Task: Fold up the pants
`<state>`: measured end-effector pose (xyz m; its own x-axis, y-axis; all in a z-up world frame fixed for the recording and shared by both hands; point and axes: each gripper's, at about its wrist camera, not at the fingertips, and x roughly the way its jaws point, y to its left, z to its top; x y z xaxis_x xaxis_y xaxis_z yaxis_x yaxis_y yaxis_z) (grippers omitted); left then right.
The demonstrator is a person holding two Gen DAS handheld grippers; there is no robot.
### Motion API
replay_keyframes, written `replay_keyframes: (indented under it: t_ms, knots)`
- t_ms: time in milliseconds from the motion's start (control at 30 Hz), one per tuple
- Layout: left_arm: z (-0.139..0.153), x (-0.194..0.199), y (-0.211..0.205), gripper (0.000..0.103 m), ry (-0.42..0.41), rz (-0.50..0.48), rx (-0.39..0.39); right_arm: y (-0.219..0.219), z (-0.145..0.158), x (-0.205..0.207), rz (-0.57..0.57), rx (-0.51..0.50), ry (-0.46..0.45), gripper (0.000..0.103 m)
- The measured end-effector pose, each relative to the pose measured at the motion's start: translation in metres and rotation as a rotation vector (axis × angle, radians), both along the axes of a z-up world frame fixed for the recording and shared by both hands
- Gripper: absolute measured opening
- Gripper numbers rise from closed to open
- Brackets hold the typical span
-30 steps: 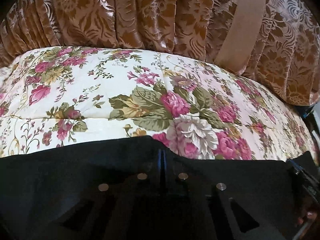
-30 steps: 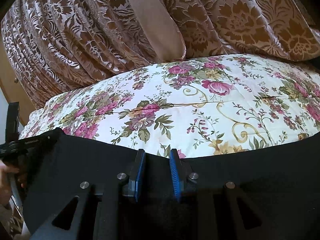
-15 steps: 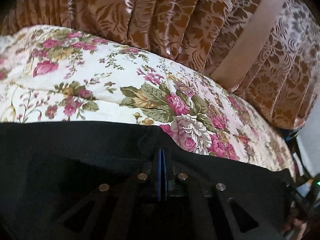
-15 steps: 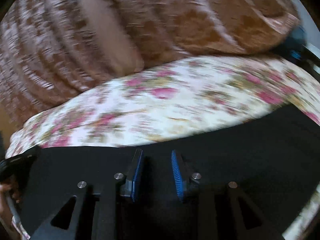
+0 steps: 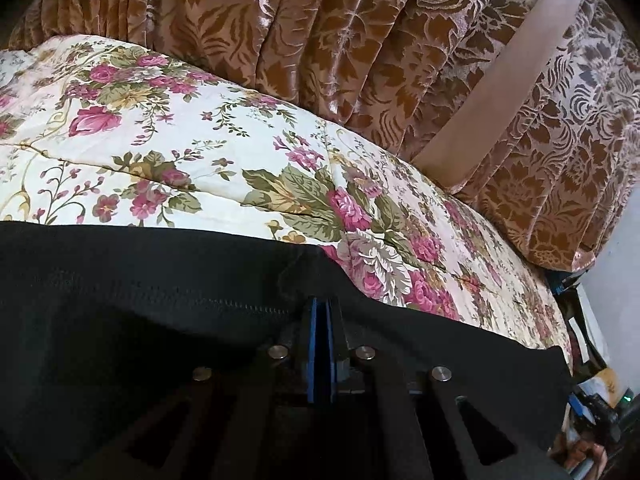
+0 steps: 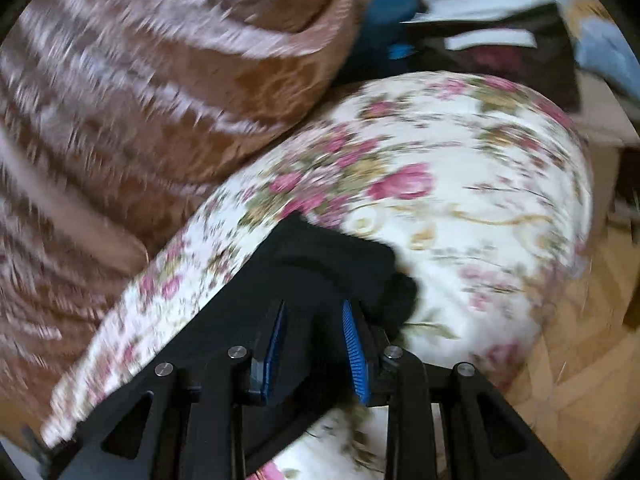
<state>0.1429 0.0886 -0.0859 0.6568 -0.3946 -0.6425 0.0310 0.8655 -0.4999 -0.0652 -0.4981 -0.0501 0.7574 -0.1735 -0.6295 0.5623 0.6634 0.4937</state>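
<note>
Behind everything I see the brown damask curtain point(image 5: 360, 40), hanging in folds along the far side of the bed, with a plain beige band point(image 5: 508, 92) running diagonally across it. In front of it lies the floral quilt point(image 5: 180, 128), cream with pink roses and green leaves, covering the bed from edge to edge in my left wrist view. My right wrist view is badly smeared, but there I can make out the same quilt point(image 6: 460, 200), rounded at its end, with wooden flooring point(image 6: 572, 340) beyond it at the lower right.

The black pants point(image 5: 120, 320) lie on the quilt on the near side, their upper edge stretched in a line across the left view, with a stitched seam showing near that edge. In the right view the pants point(image 6: 320, 264) run as a dark band diagonally over the quilt, ending in a bunched corner.

My left gripper point(image 5: 320, 320) has its blue-padded fingers pressed narrowly together, pinching the pants' edge between them. My right gripper point(image 6: 314, 344) has its fingers point(image 6: 354, 354) spread apart, with black cloth lying in the gap between them, not clamped.
</note>
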Motion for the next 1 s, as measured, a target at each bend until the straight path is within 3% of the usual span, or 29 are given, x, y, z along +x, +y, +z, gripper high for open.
replay_keyframes:
  t_ms: [33,67,167,233,300,367,467,533,633,767,900,1000]
  knots:
    - [0.000,0.000,0.000,0.006,0.001,-0.001,-0.001,-0.004,0.001,-0.006,-0.033,0.002,0.010,0.043]
    - [0.000,0.000,0.000,0.006,0.002,-0.001,-0.004,-0.004,0.002,-0.012,-0.058,0.001,0.017,0.056]
    - [0.002,-0.003,0.001,0.010,0.010,0.005,0.001,-0.014,-0.003,-0.026,-0.112,0.067,-0.011,0.060]
    - [0.008,-0.008,0.000,0.023,0.005,-0.004,0.019,-0.018,-0.013,-0.021,-0.081,0.144,0.016,0.060]
    - [0.017,-0.015,-0.004,0.055,-0.018,-0.023,0.064,-0.016,-0.021,-0.017,-0.061,0.202,0.013,0.060]
    - [0.030,-0.028,-0.010,0.073,-0.065,-0.015,0.166,-0.013,-0.024,-0.014,-0.060,0.212,0.004,0.060]
    - [0.041,-0.048,-0.010,0.088,-0.128,0.045,0.311,-0.009,-0.019,-0.005,-0.030,0.202,-0.029,0.060]
    - [0.041,-0.055,-0.001,0.090,-0.130,0.082,0.349,-0.005,-0.017,0.002,-0.011,0.208,-0.042,0.060]
    - [0.035,-0.061,0.026,0.090,-0.073,0.166,0.326,-0.006,-0.025,0.009,-0.024,0.262,-0.050,0.058]
    - [0.021,-0.070,0.072,0.090,0.009,0.327,0.286,-0.004,-0.028,0.021,-0.032,0.227,0.014,0.029]
    - [0.009,-0.084,0.094,0.090,-0.019,0.380,0.203,0.000,-0.023,0.022,-0.006,0.203,0.014,0.019]
    - [0.007,-0.088,0.094,0.092,-0.046,0.379,0.194,0.000,-0.018,0.021,-0.019,0.200,0.008,0.016]
